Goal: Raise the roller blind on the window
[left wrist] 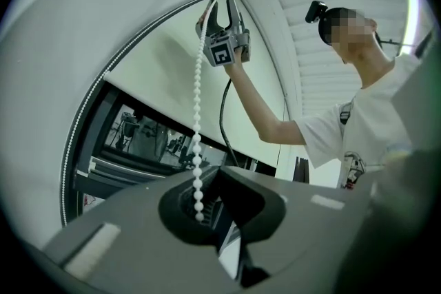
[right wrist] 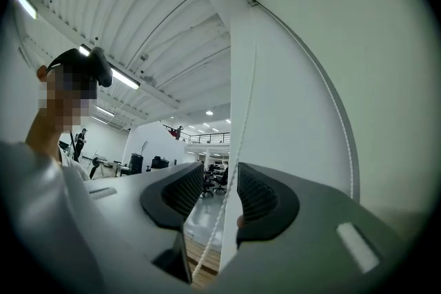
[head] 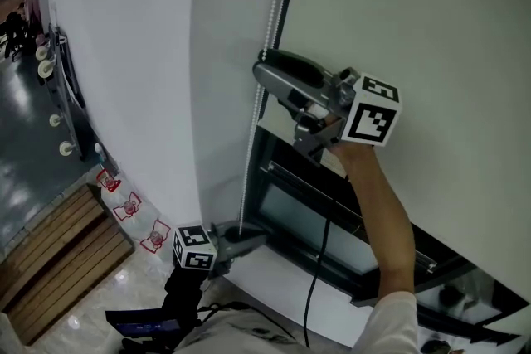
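The white bead chain [head: 257, 108] hangs beside the pale roller blind [head: 415, 12], which covers the upper window. My left gripper [head: 253, 238] is low down, shut on the chain's lower part; in the left gripper view the beads [left wrist: 198, 113] run straight down into its closed jaws [left wrist: 201, 213]. My right gripper [head: 260, 66] is higher up the same chain, open, with a finger on either side. In the right gripper view the chain [right wrist: 238, 148] passes through the gap of the right gripper [right wrist: 220, 193], and neither pad presses on it.
Dark window glass and its frame [head: 332, 220] show below the blind's lower edge. A white curved wall [head: 124, 54] stands at the left of the chain. A black cable [head: 315, 278] hangs from the right gripper. Wooden boards [head: 58, 253] lie far below at the left.
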A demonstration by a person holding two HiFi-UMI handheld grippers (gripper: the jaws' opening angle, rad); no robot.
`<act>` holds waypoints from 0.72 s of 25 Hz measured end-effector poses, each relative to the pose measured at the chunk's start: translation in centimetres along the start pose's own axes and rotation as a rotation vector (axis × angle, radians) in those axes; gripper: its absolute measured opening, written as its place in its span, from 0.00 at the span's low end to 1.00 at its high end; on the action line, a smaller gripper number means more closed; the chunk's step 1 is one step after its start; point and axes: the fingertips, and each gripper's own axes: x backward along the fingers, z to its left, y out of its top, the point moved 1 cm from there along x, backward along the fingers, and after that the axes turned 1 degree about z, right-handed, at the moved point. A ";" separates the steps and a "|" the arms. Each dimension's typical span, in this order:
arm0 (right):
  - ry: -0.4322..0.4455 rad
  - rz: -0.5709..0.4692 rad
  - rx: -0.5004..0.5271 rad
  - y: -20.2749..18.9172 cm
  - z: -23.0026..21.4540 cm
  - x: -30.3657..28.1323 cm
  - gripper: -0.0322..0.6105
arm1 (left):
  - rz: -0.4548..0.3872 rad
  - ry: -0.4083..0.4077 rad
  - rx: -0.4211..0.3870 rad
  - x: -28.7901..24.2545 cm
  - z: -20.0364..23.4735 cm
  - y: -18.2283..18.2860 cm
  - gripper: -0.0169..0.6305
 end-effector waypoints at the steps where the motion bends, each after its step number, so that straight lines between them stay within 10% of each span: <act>1: -0.001 -0.005 0.013 0.8 -0.1 -0.2 0.26 | -0.001 0.001 0.001 0.0 0.0 0.0 0.02; 18: -0.003 -0.032 0.058 5.8 1.5 -0.6 0.08 | -0.005 -0.002 0.000 0.1 -0.5 -1.2 0.02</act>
